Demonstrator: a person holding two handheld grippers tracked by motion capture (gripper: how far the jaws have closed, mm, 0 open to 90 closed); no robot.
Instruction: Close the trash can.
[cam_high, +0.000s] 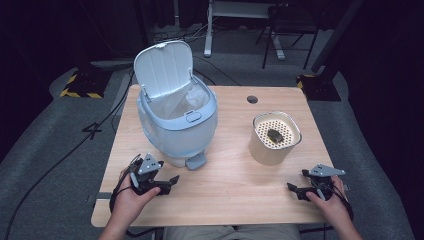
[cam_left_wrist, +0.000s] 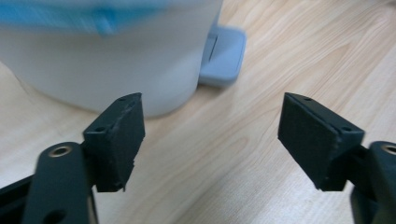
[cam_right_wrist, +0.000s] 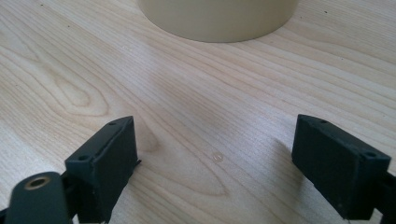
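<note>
A pale blue pedal bin (cam_high: 175, 125) stands on the left half of the wooden table (cam_high: 235, 175), its lid (cam_high: 164, 67) tipped up and a clear liner inside. Its grey pedal (cam_high: 196, 161) points toward me. To the right stands a cream round container (cam_high: 274, 137) with a perforated top, and a small dark object (cam_high: 274, 135) lies on that. My left gripper (cam_high: 169, 184) rests open near the front edge, just before the bin. In the left gripper view it (cam_left_wrist: 210, 135) faces the bin's wall (cam_left_wrist: 116, 60) and the pedal (cam_left_wrist: 224, 56). My right gripper (cam_high: 296, 190) is open, and it (cam_right_wrist: 215, 158) faces the container's base (cam_right_wrist: 219, 18).
A round cable hole (cam_high: 252, 99) sits near the table's far edge. Behind the table are a white desk leg (cam_high: 208, 30) and a dark chair frame (cam_high: 280, 35). Cables run across the grey floor at the left, beside a yellow-and-black striped base (cam_high: 80, 86).
</note>
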